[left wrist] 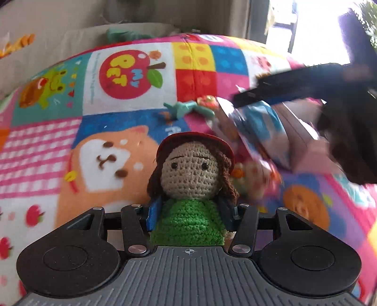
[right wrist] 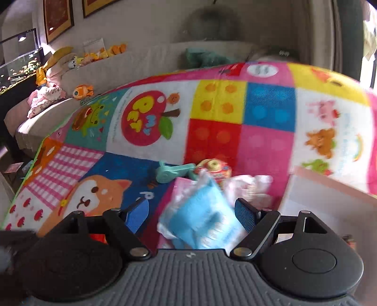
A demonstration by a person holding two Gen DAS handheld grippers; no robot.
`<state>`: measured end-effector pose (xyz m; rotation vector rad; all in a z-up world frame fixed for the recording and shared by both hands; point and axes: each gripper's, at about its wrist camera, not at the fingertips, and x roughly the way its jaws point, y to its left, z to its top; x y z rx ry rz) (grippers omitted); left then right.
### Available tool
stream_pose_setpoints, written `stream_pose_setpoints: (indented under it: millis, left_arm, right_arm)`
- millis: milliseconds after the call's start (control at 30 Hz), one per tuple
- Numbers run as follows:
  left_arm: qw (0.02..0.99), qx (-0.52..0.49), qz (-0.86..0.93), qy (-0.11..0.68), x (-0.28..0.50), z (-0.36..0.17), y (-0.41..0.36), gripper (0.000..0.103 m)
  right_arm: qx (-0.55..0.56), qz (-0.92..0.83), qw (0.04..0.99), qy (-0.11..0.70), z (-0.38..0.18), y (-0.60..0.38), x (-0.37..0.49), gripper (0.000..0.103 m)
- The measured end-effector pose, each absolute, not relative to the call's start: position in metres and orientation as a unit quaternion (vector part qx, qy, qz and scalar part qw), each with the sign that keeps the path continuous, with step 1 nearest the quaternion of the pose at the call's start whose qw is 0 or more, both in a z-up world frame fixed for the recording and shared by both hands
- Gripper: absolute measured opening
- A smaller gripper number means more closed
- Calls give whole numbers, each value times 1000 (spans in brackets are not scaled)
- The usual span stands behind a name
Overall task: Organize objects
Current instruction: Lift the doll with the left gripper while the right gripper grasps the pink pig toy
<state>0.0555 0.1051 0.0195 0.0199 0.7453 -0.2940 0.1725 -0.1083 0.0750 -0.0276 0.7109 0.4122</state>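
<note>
Both wrist views look forward, close above the patchwork blanket (left wrist: 132, 113), sharing its apple patch (right wrist: 146, 117).

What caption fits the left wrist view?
Left gripper shut on a crochet doll above a patchwork blanket.

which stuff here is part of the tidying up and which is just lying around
In the job:
- crochet doll, gripped by the left gripper
- blue packet, between the open fingers of the right gripper
- teal toy and red-yellow toy on the mat
- pale box

Lying about:
- patchwork mat
- plush toys on the sofa back
- framed pictures
</note>
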Motion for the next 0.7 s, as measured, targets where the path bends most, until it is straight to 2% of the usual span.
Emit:
stream_pose_setpoints:
  millis: [167, 333, 433, 533, 633, 700]
  left_arm:
    - [923, -21, -130, 363, 30, 20, 122, 56]
    - [930, -68, -102, 345, 20, 16, 132, 56]
    - [937, -83, -74, 332, 13, 14, 125, 56]
    - [940, -87, -54, 325, 4, 14, 114, 56]
    - [940, -77, -52, 329, -5, 17, 107, 56]
    - [939, -72, -52, 332, -11, 18, 107, 56]
  right_arm:
    - [18, 271, 889, 368, 70, -103, 154, 81]
    - [4, 357, 848, 391, 66, -119, 80, 80]
    - [-38, 346, 862, 369, 63, -132, 37, 80]
    - [-116, 281, 902, 307, 65, -130, 12, 80]
    - [-135, 246, 921, 271, 72, -127, 19, 68]
    - [-103, 253, 917, 290, 77, -128, 38, 63]
